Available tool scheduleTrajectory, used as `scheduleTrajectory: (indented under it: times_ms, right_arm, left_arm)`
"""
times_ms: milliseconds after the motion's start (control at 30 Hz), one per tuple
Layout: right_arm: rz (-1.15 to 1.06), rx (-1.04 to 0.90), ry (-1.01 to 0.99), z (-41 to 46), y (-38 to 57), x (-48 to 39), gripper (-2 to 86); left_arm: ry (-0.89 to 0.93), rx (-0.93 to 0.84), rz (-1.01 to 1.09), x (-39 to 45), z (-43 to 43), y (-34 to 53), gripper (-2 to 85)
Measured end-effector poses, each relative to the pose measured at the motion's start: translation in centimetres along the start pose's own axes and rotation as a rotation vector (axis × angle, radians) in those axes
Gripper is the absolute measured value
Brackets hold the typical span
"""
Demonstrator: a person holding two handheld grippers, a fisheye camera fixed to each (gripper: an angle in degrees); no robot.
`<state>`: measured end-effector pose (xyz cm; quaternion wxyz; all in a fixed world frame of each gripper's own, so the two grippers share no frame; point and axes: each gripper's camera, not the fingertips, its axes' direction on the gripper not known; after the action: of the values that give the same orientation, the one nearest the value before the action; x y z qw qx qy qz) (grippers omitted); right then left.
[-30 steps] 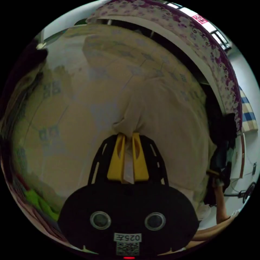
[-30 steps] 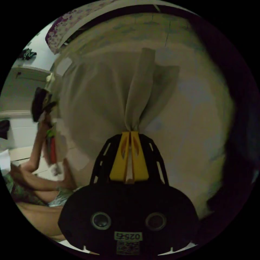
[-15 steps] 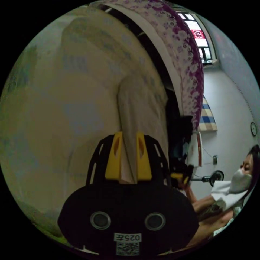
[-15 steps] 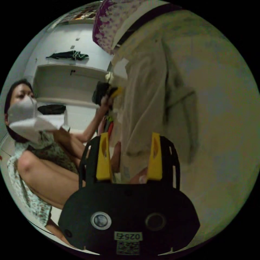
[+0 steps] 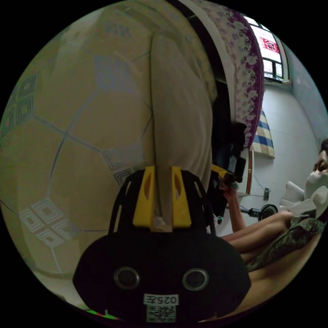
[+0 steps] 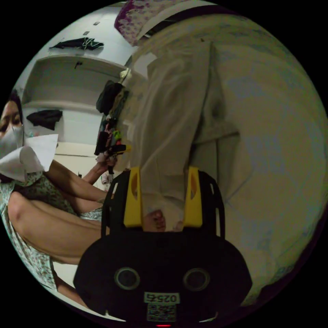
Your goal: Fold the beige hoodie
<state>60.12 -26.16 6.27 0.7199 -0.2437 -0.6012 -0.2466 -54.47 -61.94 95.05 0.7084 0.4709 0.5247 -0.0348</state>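
In the left gripper view, the left tool (image 5: 161,171) sits at lower centre with its yellow jaws clamped on a fold of the beige hoodie (image 5: 181,112), which stretches up the middle of the frame over a tan patterned mat (image 5: 78,136). In the right gripper view, the right tool (image 6: 162,172) has its jaws spread apart, with the hoodie (image 6: 171,130) lying between them without being pinched. A person's arm (image 6: 71,186) crosses the left of that frame.

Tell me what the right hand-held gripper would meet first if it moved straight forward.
Probably the beige hoodie: the right hand-held gripper is open with the cloth lying just ahead between its jaws, though depth is unclear.
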Motion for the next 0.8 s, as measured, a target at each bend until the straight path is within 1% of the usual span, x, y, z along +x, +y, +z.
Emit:
scheduleTrajectory:
  times_ms: [67, 133, 300, 333, 367, 400, 467, 500, 533, 567, 600, 633, 667, 700, 733, 800]
  right_arm:
    - [0.067, 0.021, -0.036, 1.1, 2.4, 1.5, 17.9]
    - [0.094, -0.017, -0.021, 2.2, 3.6, 2.0, 17.5]
    - [0.035, 0.089, 0.014, 2.0, 5.3, 1.4, 14.7]
    - [0.026, 0.102, -0.017, 1.9, 4.8, 2.0, 14.3]
    - [0.006, 0.099, -0.081, 1.9, 4.0, 2.5, 14.1]
    - [0.005, 0.085, -0.106, 2.0, 3.6, 2.9, 14.1]
    - [-0.037, -0.001, -0.108, 3.2, 2.1, 3.2, 13.4]
    - [-0.050, -0.022, -0.096, 3.5, 1.8, 3.2, 12.7]
    - [-0.073, -0.045, -0.098, 3.9, 1.5, 3.1, 11.3]
    - [-0.089, -0.081, -0.136, 4.0, 1.4, 3.2, 6.4]
    - [-0.098, -0.098, -0.165, 4.0, 1.5, 3.2, 3.9]
    - [-0.115, -0.111, -0.237, 3.9, 1.8, 3.2, 2.1]
    - [-0.121, -0.097, -0.296, 3.5, 2.4, 3.3, 0.9]
    - [-0.123, -0.086, -0.310, 3.2, 2.6, 3.3, 0.6]
    - [-0.124, -0.078, -0.303, 2.9, 3.2, 3.1, 0.1]
    - [-0.119, -0.080, -0.226, 2.4, 4.0, 2.9, -0.3]
  left_arm:
    - [0.015, -0.012, -0.024, -1.2, 0.8, 0.3, 7.2]
    - [0.024, -0.020, -0.023, -1.6, 1.2, 0.3, 6.9]
    - [-0.046, 0.000, 0.051, -0.4, 1.1, 0.4, 4.6]
    - [-0.075, 0.026, 0.109, 1.0, 0.6, 0.6, 4.0]
    - [-0.067, 0.036, 0.206, 3.2, 0.2, 0.7, 3.5]
    - [-0.058, 0.024, 0.258, 4.3, 0.3, 0.7, 3.8]
    - [-0.012, -0.056, 0.468, 9.1, 2.0, 0.6, 5.1]
    - [-0.010, -0.077, 0.516, 10.2, 2.8, 0.5, 5.5]
    - [-0.015, -0.126, 0.621, 12.4, 4.7, 0.5, 5.7]
    - [-0.037, -0.184, 0.713, 14.2, 7.1, 0.3, 5.8]
    - [-0.049, -0.209, 0.755, 15.0, 8.3, 0.1, 5.7]
    - [-0.059, -0.247, 0.828, 16.4, 10.6, -0.2, 5.6]
    - [-0.066, -0.276, 0.877, 17.4, 12.8, -0.7, 5.2]
    - [-0.072, -0.286, 0.899, 17.9, 13.9, -0.9, 4.8]
    - [-0.081, -0.306, 0.925, 18.6, 16.0, -1.4, 4.0]
    - [-0.082, -0.349, 0.935, 19.0, 19.3, -2.0, 3.3]
